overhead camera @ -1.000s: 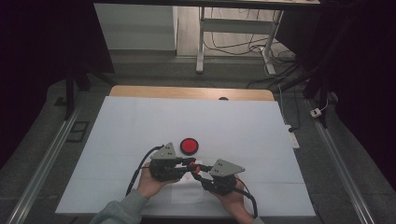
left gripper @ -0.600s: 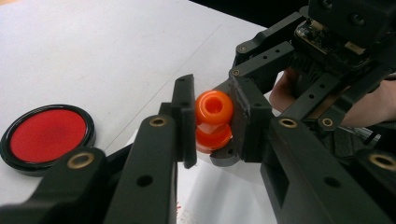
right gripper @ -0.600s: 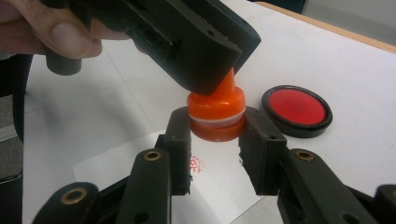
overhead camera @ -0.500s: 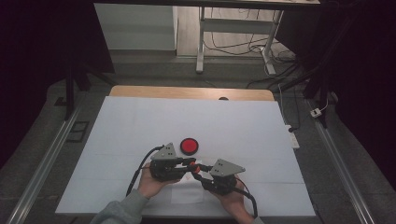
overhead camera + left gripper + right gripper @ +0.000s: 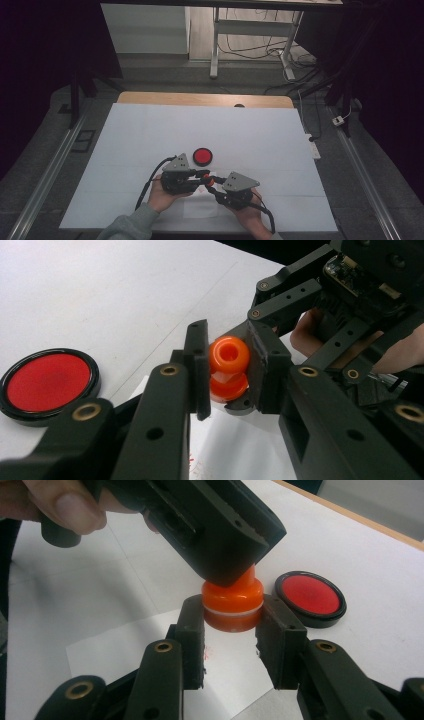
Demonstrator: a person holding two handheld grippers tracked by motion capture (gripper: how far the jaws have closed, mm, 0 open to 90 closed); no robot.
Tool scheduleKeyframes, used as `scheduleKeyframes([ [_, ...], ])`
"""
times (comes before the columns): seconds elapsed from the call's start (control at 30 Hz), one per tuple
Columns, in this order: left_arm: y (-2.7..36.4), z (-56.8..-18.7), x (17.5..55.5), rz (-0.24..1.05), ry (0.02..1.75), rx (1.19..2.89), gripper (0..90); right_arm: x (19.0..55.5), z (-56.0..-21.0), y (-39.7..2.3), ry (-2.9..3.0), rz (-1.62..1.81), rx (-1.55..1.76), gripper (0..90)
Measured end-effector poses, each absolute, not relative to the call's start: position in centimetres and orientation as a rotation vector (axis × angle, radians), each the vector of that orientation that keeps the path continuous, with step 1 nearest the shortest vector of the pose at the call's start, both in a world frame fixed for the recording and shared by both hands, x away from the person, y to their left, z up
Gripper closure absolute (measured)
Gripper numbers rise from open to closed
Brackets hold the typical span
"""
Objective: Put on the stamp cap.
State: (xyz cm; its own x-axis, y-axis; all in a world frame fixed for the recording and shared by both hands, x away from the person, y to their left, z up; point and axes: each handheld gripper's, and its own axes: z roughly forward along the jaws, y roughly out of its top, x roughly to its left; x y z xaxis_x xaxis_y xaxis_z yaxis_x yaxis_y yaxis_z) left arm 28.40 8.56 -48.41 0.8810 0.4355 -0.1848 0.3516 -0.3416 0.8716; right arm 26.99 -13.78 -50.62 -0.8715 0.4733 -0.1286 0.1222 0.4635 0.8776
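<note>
A small orange stamp (image 5: 210,181) is held between both grippers just above the table's near middle. My left gripper (image 5: 229,347) is shut on its knobbed upper part (image 5: 228,356). My right gripper (image 5: 232,617) is shut on its wider lower base (image 5: 232,606), with the left gripper's black body coming down onto the top from above. In the high view the left gripper (image 5: 205,175) and the right gripper (image 5: 215,183) meet tip to tip. A round red ink pad (image 5: 202,156) in a black rim lies on the table just beyond them, also seen as the ink pad (image 5: 47,381) and the ink pad (image 5: 310,597).
A small white sheet of paper (image 5: 125,650) lies under the stamp, with a faint red mark on it. The table is covered in white (image 5: 150,130), with a wooden strip (image 5: 205,99) along its far edge. A power strip (image 5: 313,147) sits at the right edge.
</note>
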Motion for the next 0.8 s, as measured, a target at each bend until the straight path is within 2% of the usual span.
scheduleKeyframes([
  [0.8, 8.20, -48.82, 28.03, 0.125, 0.579, 1.965, 73.0, 26.61, -50.26, -13.40, 2.372, 1.257, 0.470, 64.9],
])
